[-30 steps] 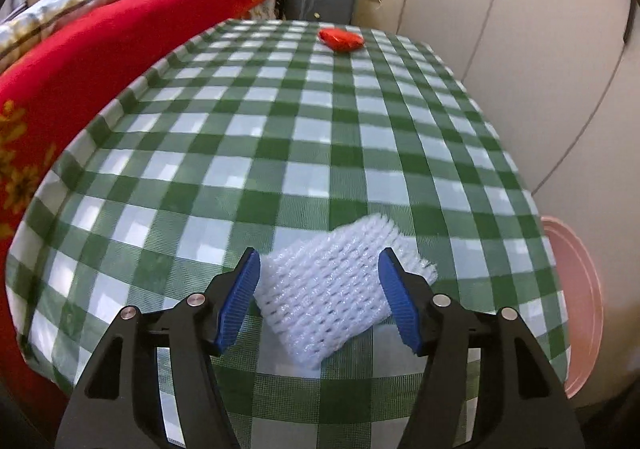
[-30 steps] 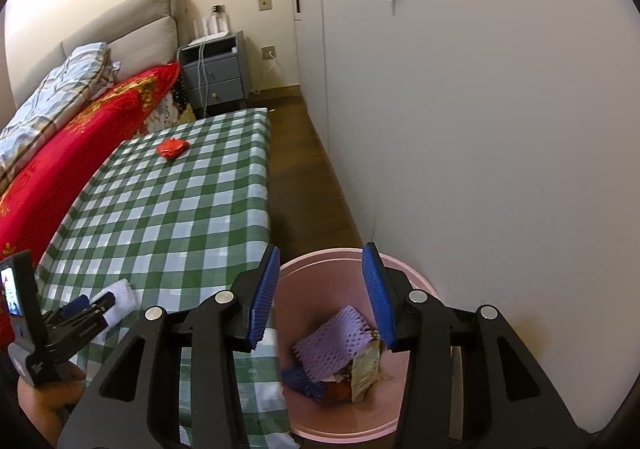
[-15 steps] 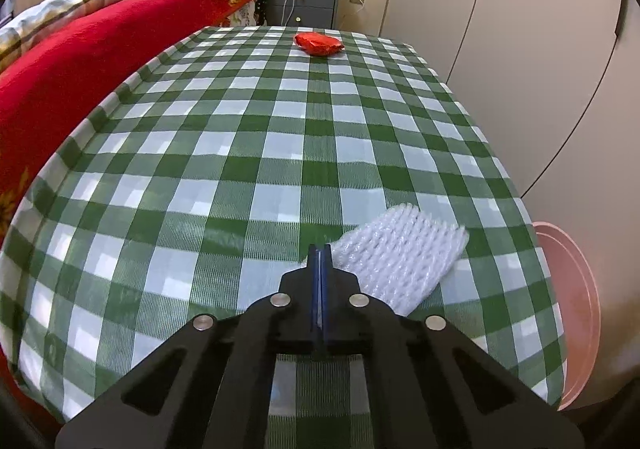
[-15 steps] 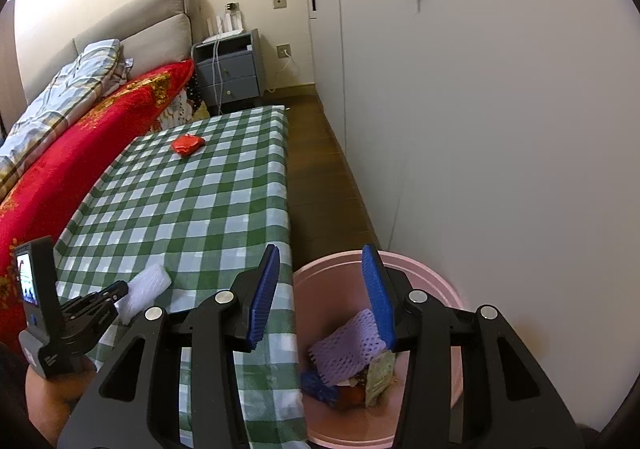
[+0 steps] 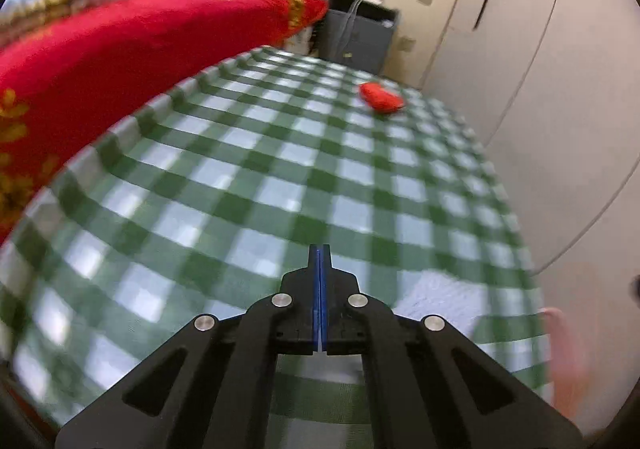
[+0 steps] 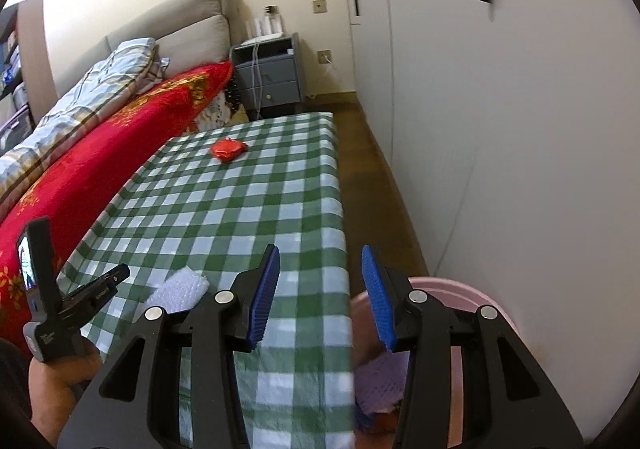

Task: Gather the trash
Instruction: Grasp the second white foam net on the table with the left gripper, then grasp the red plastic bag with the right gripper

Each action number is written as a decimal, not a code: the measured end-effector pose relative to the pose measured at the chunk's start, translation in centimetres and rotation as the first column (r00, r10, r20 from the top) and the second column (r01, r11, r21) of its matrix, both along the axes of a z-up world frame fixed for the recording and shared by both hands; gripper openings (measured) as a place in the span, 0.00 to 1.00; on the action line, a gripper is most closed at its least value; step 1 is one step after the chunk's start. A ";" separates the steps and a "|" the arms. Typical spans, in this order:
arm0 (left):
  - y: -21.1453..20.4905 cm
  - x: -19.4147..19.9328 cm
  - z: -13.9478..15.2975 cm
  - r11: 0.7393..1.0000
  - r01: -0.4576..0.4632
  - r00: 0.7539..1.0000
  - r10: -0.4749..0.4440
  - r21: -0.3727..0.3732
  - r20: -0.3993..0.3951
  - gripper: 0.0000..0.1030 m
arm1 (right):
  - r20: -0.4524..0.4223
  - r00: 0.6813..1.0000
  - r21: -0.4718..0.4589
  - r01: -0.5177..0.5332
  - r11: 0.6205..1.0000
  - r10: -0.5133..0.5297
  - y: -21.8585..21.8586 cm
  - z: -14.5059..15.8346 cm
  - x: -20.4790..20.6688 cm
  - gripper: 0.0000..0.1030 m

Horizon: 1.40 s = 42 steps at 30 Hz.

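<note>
- The left tongs (image 5: pixel 320 249) are sitting fully closed, the two blue pads pressed flat together with nothing between them, hovering over the green-checked table (image 5: pixel 248 185).
- The white foam net (image 5: pixel 440 299) is lying on the table near its right edge, just to the right of the left tongs and apart from them (this view is smeared with blur, so its outline is soft).
- From the right wrist view, the same white foam net (image 6: pixel 182 291) is resting on the table beside the black tip of the left tongs (image 6: pixel 120 273); whether they are touching cannot be told.
- The right tongs (image 6: pixel 320 289) are standing wide open and empty, poised over the table's edge and the pink bin (image 6: pixel 472 289) beside the table.
- A purple foam net (image 6: pixel 380 377) is lying inside the pink bin, partly hidden behind the right tongs.
- A red wrapper (image 6: pixel 229 149) is sitting at the far end of the table, well apart from both tongs.
- A red blanket (image 6: pixel 100 161) is lying on the bed along the table's left side.
</note>
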<state>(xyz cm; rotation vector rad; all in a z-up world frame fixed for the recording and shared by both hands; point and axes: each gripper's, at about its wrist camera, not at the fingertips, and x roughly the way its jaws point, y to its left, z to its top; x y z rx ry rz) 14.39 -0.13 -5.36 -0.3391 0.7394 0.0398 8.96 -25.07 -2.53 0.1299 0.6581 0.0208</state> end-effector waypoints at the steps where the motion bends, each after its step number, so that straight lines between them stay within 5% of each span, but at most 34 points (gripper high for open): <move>1: -0.7 0.3 0.1 0.998 0.054 0.999 -0.054 -0.019 -0.006 0.00 | -0.002 1.000 0.008 -0.005 1.000 0.005 0.1 -0.1 0.3 0.43; 3: -2.3 0.5 0.2 0.989 0.146 0.989 -0.146 -0.027 -0.012 0.10 | -0.011 1.000 0.026 -0.011 1.000 0.011 0.2 -0.4 0.9 0.43; 5: -4.2 0.7 0.0 0.977 0.212 0.977 -0.212 0.003 -0.023 0.40 | -0.020 1.000 0.034 -0.017 0.999 0.017 0.4 -0.7 1.2 0.43; 6: -4.8 0.7 -0.1 0.973 0.230 0.973 -0.229 0.018 -0.032 0.41 | -0.024 0.999 0.037 -0.020 0.999 0.021 0.4 -0.8 1.4 0.43; 12: -6.4 1.2 -1.6 0.961 0.267 0.960 -0.259 0.068 -0.108 0.38 | -0.030 0.999 0.060 -0.042 0.997 0.044 0.8 -1.0 1.9 0.43; 14: -5.9 1.3 -1.6 0.962 0.269 0.959 -0.263 0.049 -0.101 0.15 | -0.035 0.998 0.070 -0.048 0.996 0.051 1.0 -1.1 2.3 0.43; 16: -5.5 1.4 -1.5 0.964 0.265 0.961 -0.260 0.040 -0.096 0.11 | -0.039 0.997 0.073 -0.060 0.996 0.063 1.5 -1.2 3.0 0.43; 26: 0.2 1.8 -0.6 1.000 -0.002 0.999 0.003 0.017 -0.042 0.10 | -0.014 0.987 0.052 -0.157 0.986 0.158 6.6 -1.8 9.2 0.43; 36: 2.8 3.3 -1.1 0.996 -0.086 0.993 0.088 0.034 -0.074 0.09 | 0.018 0.965 0.015 -0.262 0.965 0.262 12.1 -2.0 21.5 0.76; 42: 3.5 3.5 -1.1 0.994 -0.106 0.991 0.108 0.030 -0.082 0.10 | -0.030 0.951 0.000 -0.308 0.951 0.308 16.0 -3.7 29.9 0.82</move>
